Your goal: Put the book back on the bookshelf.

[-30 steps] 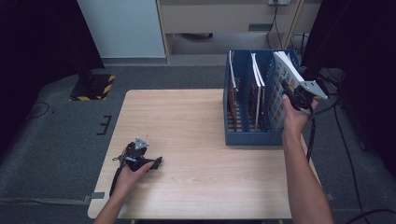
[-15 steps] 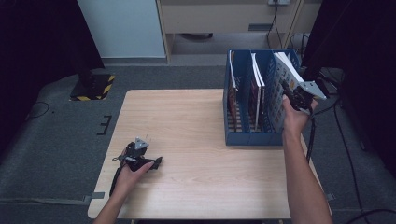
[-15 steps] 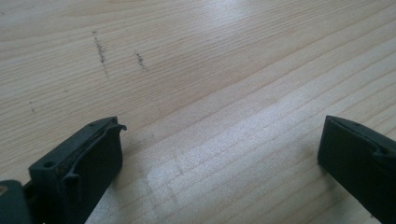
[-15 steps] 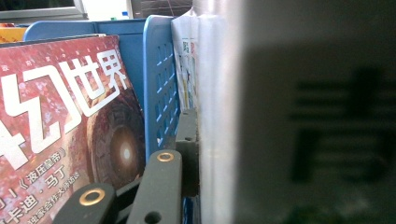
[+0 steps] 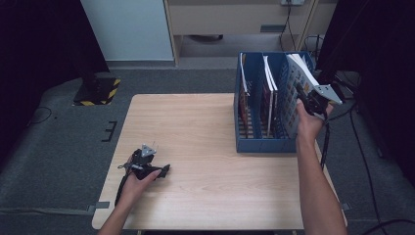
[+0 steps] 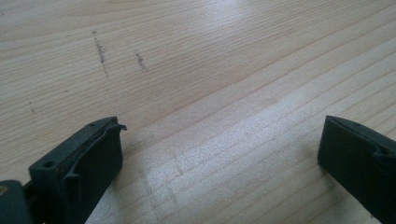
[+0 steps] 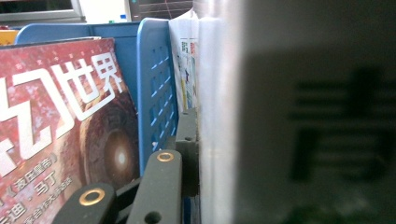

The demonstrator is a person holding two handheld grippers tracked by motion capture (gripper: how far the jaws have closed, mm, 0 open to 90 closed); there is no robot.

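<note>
A white-covered book (image 5: 302, 68) stands tilted in the rightmost compartment of a blue file rack (image 5: 266, 145) at the right side of the wooden counter (image 5: 205, 127), its top edge leaning out past the rack's right wall. The right gripper (image 5: 307, 98) is at that book: in the right gripper view one black finger (image 7: 187, 149) lies flat against the pale page edges, with the blurred cover close on the other side, so the fingers look narrowed down onto the book, gripping it by its near edge.

Compared with the high views from a second and half a second ago, nothing has shifted: the book leans at the same angle, the right hand sits at the same spot beside the rack, and the grip appears no wider or tighter. That stillness suggests a pause with the hold already taken, the book neither lifted clear nor pushed fully home.

Left of it, a red-covered magazine (image 7: 60, 135) with white lettering fills the next slot, and another thin volume (image 5: 243, 85) stands in the far-left one. Well apart, near the counter's front left corner, the left gripper (image 5: 147, 169) rests low over bare wood, fingers (image 6: 88, 163) spread wide with nothing between them.
</note>
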